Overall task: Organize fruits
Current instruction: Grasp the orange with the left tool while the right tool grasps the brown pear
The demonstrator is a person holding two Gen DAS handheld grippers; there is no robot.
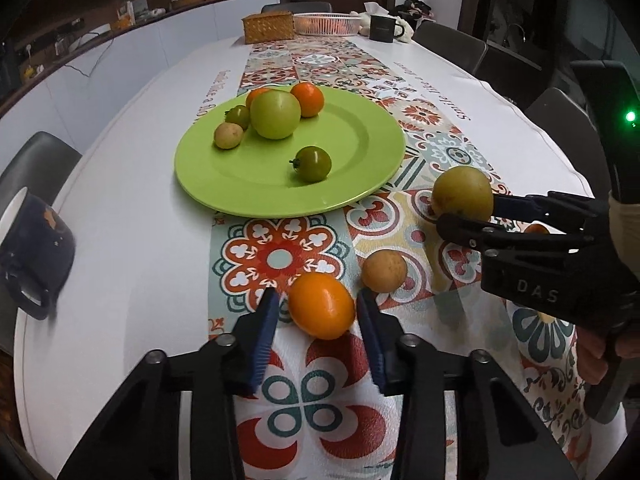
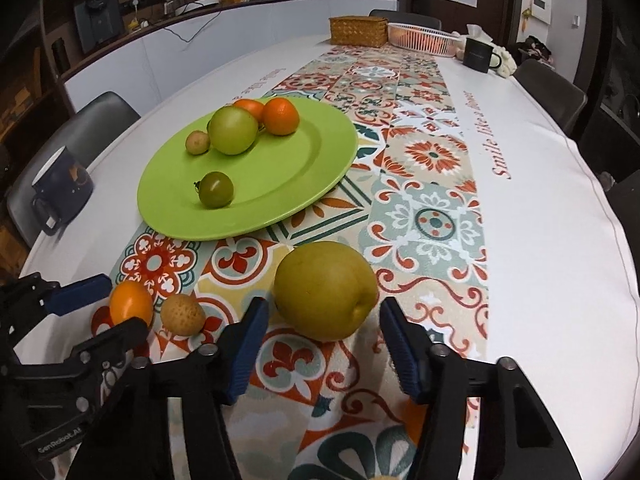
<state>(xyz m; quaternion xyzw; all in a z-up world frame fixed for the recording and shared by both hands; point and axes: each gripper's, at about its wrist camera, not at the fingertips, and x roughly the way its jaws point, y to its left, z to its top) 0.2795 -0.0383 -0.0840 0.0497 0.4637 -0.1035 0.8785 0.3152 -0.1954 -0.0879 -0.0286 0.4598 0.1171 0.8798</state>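
A green plate (image 1: 360,148) (image 2: 316,140) holds a big green apple (image 1: 275,115) (image 2: 233,130), two oranges (image 1: 307,99) (image 2: 281,116), two green tomatoes (image 1: 312,163) (image 2: 216,189) and a small tan fruit (image 1: 228,135) (image 2: 197,142). My left gripper (image 1: 318,304) (image 2: 108,304) is open, its jaws on either side of an orange fruit (image 1: 322,306) (image 2: 131,303) on the cloth. A small tan fruit (image 1: 384,266) (image 2: 183,315) lies beside it. My right gripper (image 2: 322,312) (image 1: 464,212) is open around a yellow-green pear (image 2: 326,290) (image 1: 462,194).
A dark mug (image 1: 36,248) (image 2: 60,190) stands at the table's left edge. At the far end are a wicker box (image 1: 268,26) (image 2: 358,31), a white basket (image 1: 326,24) (image 2: 422,38) and a black mug (image 1: 382,28) (image 2: 478,55). Chairs ring the table.
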